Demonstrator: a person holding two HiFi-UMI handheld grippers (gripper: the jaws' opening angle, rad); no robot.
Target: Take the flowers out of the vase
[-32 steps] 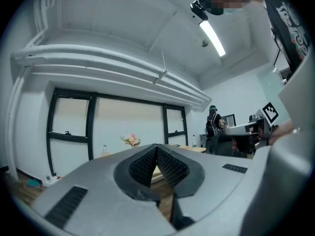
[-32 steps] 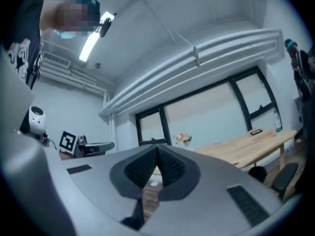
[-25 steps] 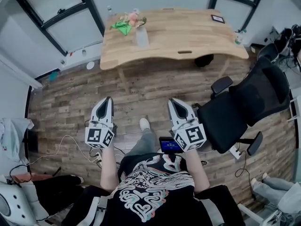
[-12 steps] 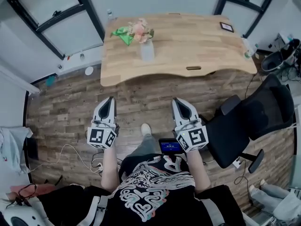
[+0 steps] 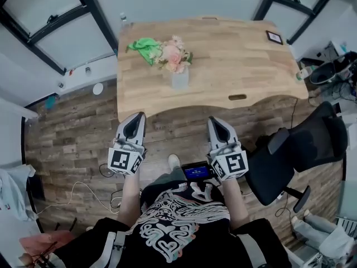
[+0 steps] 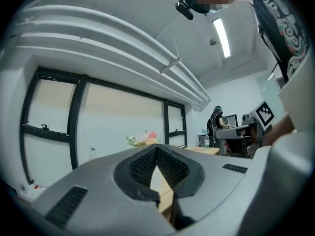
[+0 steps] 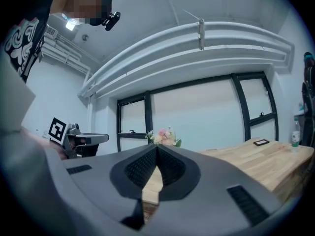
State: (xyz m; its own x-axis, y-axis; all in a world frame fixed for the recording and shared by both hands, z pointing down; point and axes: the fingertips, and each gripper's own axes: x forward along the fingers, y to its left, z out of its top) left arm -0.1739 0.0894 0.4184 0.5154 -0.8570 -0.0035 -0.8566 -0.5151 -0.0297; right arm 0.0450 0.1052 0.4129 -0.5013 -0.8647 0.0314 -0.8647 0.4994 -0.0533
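1. Flowers [image 5: 174, 53] stand in a clear vase [image 5: 179, 78] on the wooden worktop [image 5: 234, 54], left of its middle and set back from the near edge. Pink and pale blooms spill over the rim. Something green [image 5: 144, 44] lies just beside them; whether it is leaf or wrapping I cannot tell.
2. The left gripper [image 5: 138, 119] and right gripper [image 5: 215, 121] are held level side by side in front of the person. They are over the plank floor [image 5: 72, 121], short of the worktop's edge and well apart from the vase.
3. Both grippers have their jaws pressed together with nothing between them. Each gripper view shows the ribbed pads meeting at the tip, with the flowers small and far off beyond.
4. To my eye the step in hand is the walk-up. Nothing has been lifted, and every stem sits in the vase.
5. The next move calls for closing the gap to the worktop and spreading the jaws. One gripper could then steady the vase while the other pinches the stems just above the rim and draws them straight up.
6. The vase looks light, so a sideways pull might tip it.
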